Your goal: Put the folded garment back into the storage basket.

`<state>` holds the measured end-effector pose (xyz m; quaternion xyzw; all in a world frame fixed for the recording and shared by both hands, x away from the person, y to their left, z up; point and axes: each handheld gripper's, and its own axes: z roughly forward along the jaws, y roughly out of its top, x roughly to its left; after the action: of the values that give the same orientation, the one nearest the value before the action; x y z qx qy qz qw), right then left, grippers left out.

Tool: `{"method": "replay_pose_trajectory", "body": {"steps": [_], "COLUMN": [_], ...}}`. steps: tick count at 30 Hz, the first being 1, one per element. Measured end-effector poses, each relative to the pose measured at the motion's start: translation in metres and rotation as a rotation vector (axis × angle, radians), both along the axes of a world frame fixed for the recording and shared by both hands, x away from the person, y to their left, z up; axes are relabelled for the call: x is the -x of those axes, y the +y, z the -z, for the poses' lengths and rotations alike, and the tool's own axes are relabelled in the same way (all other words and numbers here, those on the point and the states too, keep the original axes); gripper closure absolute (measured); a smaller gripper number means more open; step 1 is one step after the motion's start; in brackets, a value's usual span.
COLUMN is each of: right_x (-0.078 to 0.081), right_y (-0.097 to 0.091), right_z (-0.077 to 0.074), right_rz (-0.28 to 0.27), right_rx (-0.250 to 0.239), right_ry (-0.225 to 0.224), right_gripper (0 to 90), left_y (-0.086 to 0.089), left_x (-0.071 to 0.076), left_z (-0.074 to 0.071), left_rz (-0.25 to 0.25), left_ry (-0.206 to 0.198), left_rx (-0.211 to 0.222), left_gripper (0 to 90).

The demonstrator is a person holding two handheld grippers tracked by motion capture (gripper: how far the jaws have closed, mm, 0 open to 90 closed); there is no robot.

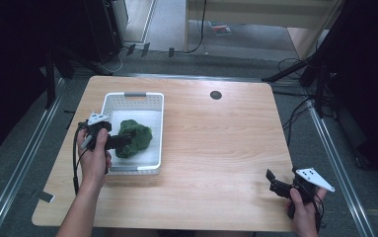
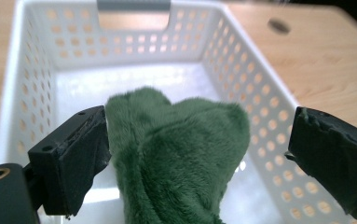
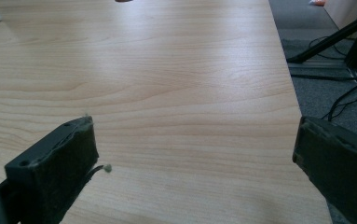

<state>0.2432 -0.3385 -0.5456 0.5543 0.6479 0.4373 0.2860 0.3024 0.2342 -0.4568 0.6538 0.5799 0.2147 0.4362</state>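
A dark green plush cloth [image 1: 133,138] lies bunched in a white perforated basket [image 1: 132,96] at the table's left. My left gripper [image 1: 129,137] reaches into the basket from its near left side. In the left gripper view the cloth [image 2: 176,158] sits between the wide-apart jaws of that gripper [image 2: 199,126]. The left pad is right beside the cloth, and the right pad stands clear of it near the basket wall [image 2: 241,51]. My right gripper [image 1: 273,182] rests open near the front right corner, with bare wood between its jaws [image 3: 197,135].
A round dark cable hole [image 1: 216,95] sits at the back centre of the wooden table [image 1: 216,148]. The table's right edge [image 3: 288,93] runs close to the right gripper, with cables and stand legs [image 1: 300,69] on the grey floor beyond.
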Motion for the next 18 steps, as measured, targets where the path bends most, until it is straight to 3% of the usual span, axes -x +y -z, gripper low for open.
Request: {"method": "replay_pose_trajectory", "body": {"steps": [1, 2, 4, 11, 18], "right_x": [0.000, 0.000, 0.000, 0.000, 0.000], "right_y": [0.000, 0.000, 0.000, 0.000, 0.000], "right_z": [0.000, 0.000, 0.000, 0.000, 0.000], "right_rz": [0.000, 0.000, 0.000, 0.001, 0.003], "right_rx": [0.000, 0.000, 0.001, 0.002, 0.000], "right_ry": [0.000, 0.000, 0.000, 0.000, 0.000], "right_gripper": [0.0, 0.0, 0.0, 0.0, 0.1], "left_y": [0.000, 0.005, 0.010, 0.035, 0.057], "left_x": [0.000, 0.006, 0.013, 0.035, 0.055], "left_z": [0.000, -0.002, -0.004, -0.008, -0.005], "left_rz": [0.000, 0.000, -0.006, -0.027, -0.049], "left_ry": [0.000, -0.035, -0.066, -0.156, -0.194], "left_rx": [0.000, 0.004, 0.000, 0.016, 0.000], "left_gripper": [4.1, 4.1, 4.0, 2.1, 2.1]}}
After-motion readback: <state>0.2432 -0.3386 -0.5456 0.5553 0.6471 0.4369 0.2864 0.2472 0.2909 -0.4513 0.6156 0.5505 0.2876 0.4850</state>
